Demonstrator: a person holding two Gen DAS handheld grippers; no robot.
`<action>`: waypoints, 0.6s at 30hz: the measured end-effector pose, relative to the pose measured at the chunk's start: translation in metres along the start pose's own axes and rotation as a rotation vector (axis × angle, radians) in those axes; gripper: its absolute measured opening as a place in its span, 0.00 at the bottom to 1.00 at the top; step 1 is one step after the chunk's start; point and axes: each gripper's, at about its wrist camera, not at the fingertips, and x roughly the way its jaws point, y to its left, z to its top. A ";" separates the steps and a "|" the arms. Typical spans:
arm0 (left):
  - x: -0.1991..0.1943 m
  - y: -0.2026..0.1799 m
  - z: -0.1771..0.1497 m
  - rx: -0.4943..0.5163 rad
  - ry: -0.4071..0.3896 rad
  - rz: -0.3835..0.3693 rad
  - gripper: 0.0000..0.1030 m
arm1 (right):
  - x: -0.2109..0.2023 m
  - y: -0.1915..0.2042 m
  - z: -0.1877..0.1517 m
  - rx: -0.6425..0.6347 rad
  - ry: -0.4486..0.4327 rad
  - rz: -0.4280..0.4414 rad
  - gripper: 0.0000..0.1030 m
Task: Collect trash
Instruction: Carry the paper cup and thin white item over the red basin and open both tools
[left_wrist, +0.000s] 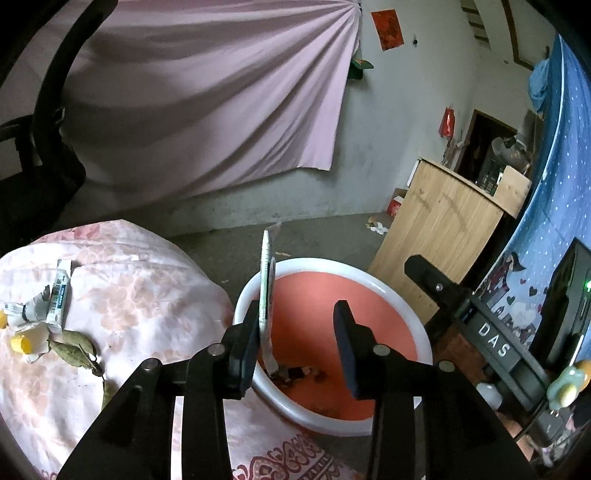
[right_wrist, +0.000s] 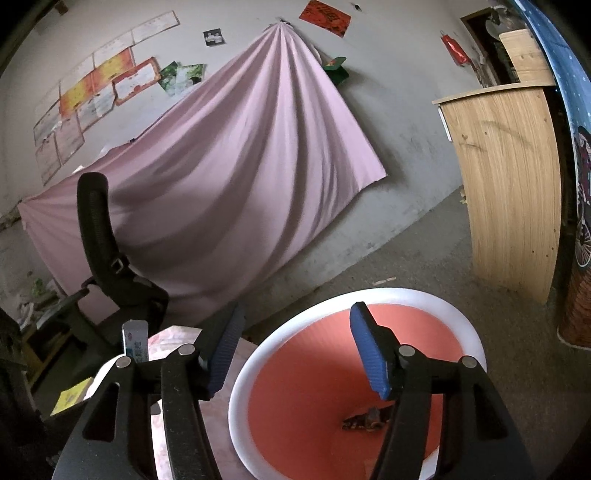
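A red bin with a white rim (left_wrist: 384, 291) stands on the floor beside a table under a floral cloth (left_wrist: 140, 295). My left gripper (left_wrist: 301, 347) is open above the bin. A flat squeezed tube (left_wrist: 266, 291) stands on edge against its left finger (left_wrist: 245, 350), lower end over the bin. Dark scraps (left_wrist: 299, 373) lie at the bin's bottom. On the cloth lie crumpled tubes (left_wrist: 55, 299), yellow caps (left_wrist: 20, 343) and dry leaves (left_wrist: 74, 350). My right gripper (right_wrist: 299, 354) is open and empty above the bin (right_wrist: 424, 295); scraps (right_wrist: 365, 419) show inside.
A wooden cabinet (left_wrist: 443, 236) stands behind the bin. A black office chair (right_wrist: 110, 266) is at the left. A pink sheet (right_wrist: 229, 177) hangs on the wall. The other gripper's body (left_wrist: 495, 343) is at the right. A small box (right_wrist: 135, 341) and yellow paper (right_wrist: 70, 400) lie left.
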 end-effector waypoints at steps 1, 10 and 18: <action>-0.002 0.002 0.000 -0.002 -0.004 -0.008 0.32 | 0.000 0.001 0.000 -0.002 0.000 -0.002 0.58; 0.000 -0.001 -0.002 0.020 -0.005 -0.001 0.32 | -0.001 -0.007 0.002 0.016 -0.018 -0.025 0.58; -0.023 0.009 -0.003 0.001 -0.084 0.056 0.42 | -0.008 0.002 0.003 -0.018 -0.057 -0.012 0.58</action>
